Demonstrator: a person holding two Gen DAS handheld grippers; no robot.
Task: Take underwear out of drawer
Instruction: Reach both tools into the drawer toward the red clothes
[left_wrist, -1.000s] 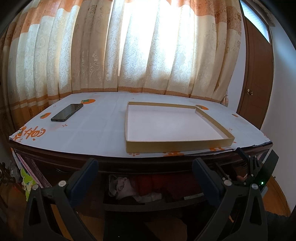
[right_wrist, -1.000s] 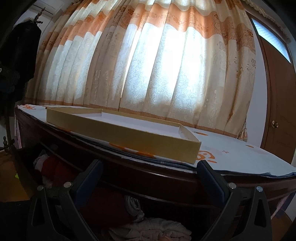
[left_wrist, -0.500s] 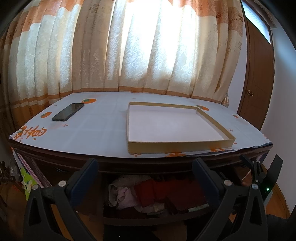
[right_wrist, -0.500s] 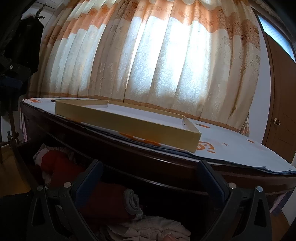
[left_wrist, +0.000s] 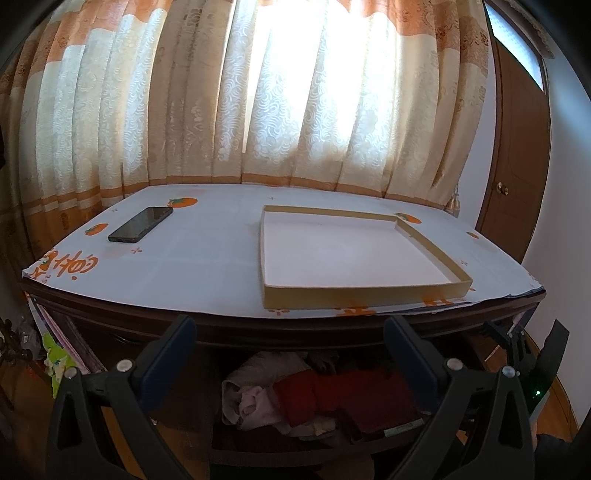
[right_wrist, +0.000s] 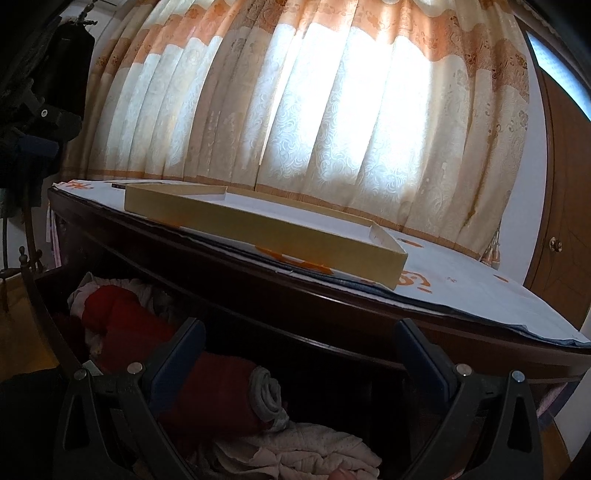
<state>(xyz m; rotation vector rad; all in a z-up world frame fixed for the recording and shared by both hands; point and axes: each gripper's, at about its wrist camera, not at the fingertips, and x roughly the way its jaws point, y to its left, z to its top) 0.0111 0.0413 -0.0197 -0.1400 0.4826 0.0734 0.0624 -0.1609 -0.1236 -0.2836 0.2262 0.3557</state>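
Since underwear (left_wrist: 258, 402) lies bunched with red cloth (left_wrist: 354, 395) in open drawer (left_wrist: 280, 448) under table (left_wrist: 207, 325), one piece best singled out, pinched at fold, lifted straight. Left gripper (left_wrist: 288, 343) and right gripper (right_wrist: 299, 343) seen spread, nothing held. Tray (left_wrist: 365, 293) sits above.

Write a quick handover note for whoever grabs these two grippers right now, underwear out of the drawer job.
Left gripper: open, holds nothing, above the drawer.
Right gripper: open, holds nothing, low over the drawer's right part.
Drawer is open under the table; rolled red clothes and pale garments lie inside.
Shallow box on the table holds nothing.
Done: drawer open.
Left: pick out the underwear and lift it out.
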